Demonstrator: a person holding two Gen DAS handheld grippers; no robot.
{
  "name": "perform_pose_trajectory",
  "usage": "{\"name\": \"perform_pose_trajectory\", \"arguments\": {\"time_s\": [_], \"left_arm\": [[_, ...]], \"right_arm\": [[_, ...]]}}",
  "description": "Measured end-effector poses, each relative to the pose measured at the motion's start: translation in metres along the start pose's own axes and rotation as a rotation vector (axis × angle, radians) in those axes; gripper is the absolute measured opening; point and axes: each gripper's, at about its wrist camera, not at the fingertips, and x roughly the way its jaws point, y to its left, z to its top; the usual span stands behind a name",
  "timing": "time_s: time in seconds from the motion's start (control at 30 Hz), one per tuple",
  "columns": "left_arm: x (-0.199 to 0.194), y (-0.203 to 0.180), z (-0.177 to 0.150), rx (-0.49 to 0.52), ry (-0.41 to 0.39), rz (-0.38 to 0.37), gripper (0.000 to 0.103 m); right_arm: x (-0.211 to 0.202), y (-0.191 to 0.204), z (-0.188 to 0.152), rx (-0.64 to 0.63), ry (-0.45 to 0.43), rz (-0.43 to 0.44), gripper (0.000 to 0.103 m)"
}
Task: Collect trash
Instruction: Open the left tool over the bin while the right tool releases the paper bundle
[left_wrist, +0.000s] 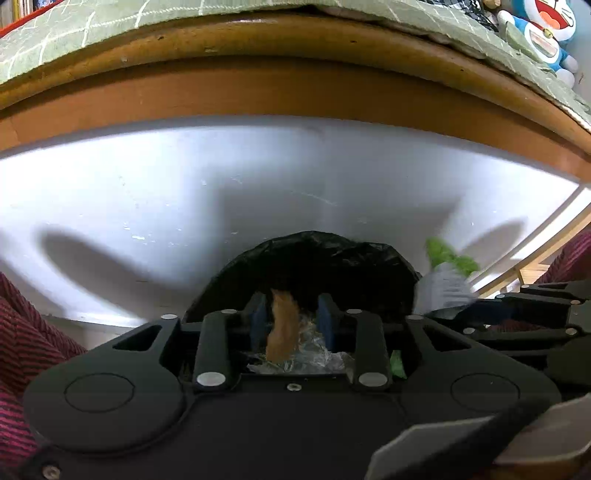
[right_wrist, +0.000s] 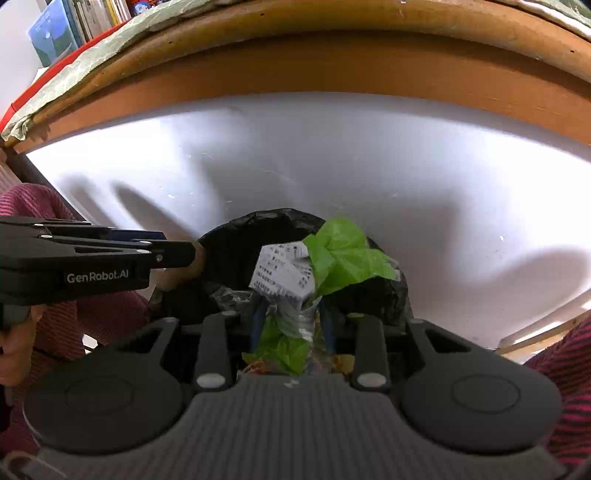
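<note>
Logging the drop step, observer one asks: where is the trash, and what do the tools have?

Observer two: Both tools point steeply down over the black bag (left_wrist: 332, 251), which stands on the white floor (left_wrist: 184, 206) just in front of the bed frame (right_wrist: 332, 66). The left tool (left_wrist: 292, 317) has its jaws a little apart. A brown scrap (left_wrist: 282, 325) hangs in the gap, and neither pad seems to press on it. The right tool (right_wrist: 291, 321) is roughly half open. A wad of green wrapper (right_wrist: 343, 254) and printed paper (right_wrist: 280, 273) stands between its fingers. It looks loose, though blur makes contact hard to rule out. More crumpled film and green bits lie in the bag below.

Observer one: Advice for finishing cleanly?

Observer two: Judgement only. The tips should be kept over the bag's mouth and not its rim, with the jaws widened fully so nothing snags on a pad. The wad is light and bulky and may catch on the rim or drift onto the floor. The tools are close together, so they should be lifted apart, one at a time.

Observer one: Any legible writing?

Observer two: "GenRobot.AI" is printed in white on the side of the left tool's body, seen from the right wrist. The paper carries dense dark print that is too small to read. Book spines at the upper left of that view are unreadable.
</note>
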Motion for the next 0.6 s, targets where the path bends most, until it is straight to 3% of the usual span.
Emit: {"name": "perform_pose_trajectory", "arguments": {"time_s": [0.27, 0.4, 0.53, 0.6], "left_arm": [[-0.007, -0.001, 0.001, -0.005, -0.012, 0.005, 0.052], [-0.02, -0.001, 0.005, 0.007, -0.029, -0.004, 0.056], [-0.054, 0.001, 0.012, 0.03, -0.113, -0.056, 0.082], [-0.072, 0.003, 0.019, 0.044, -0.163, -0.086, 0.086]], "right_arm": [[-0.005, 0.003, 0.0, -0.015, -0.008, -0.002, 0.056], [-0.022, 0.006, 0.005, -0.043, -0.045, 0.003, 0.059], [-0.05, 0.011, 0.017, -0.083, -0.114, 0.032, 0.063], [-0.066, 0.015, 0.023, -0.111, -0.155, 0.044, 0.066]]}}
